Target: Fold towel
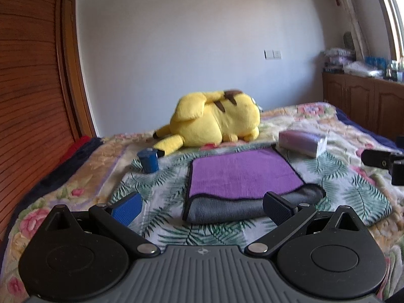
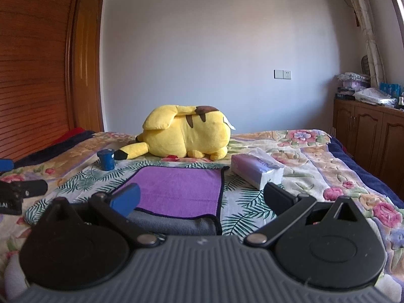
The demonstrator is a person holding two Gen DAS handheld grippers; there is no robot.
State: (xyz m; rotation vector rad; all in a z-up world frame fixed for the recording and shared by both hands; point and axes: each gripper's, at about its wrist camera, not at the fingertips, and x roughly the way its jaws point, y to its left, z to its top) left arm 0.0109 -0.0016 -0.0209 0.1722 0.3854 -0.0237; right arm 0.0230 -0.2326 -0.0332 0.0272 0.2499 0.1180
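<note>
Towel (image 1: 242, 174) (image 2: 176, 189) lying folded on the leaf-print cloth (image 1: 353, 192) (image 2: 242, 202) atop the bed (image 1: 75, 176) (image 2: 328, 156), purple face up, grey layer showing along the near edge. Left gripper (image 1: 202, 205) spread wide just short of that near edge, holding nothing. Right gripper (image 2: 202, 197) likewise spread and empty, over the towel's near right corner. Beyond: blue cup (image 1: 149, 160) (image 2: 106, 159), tissue pack (image 1: 303, 142) (image 2: 257, 170), yellow plush toy (image 1: 214, 121) (image 2: 186, 131).
</note>
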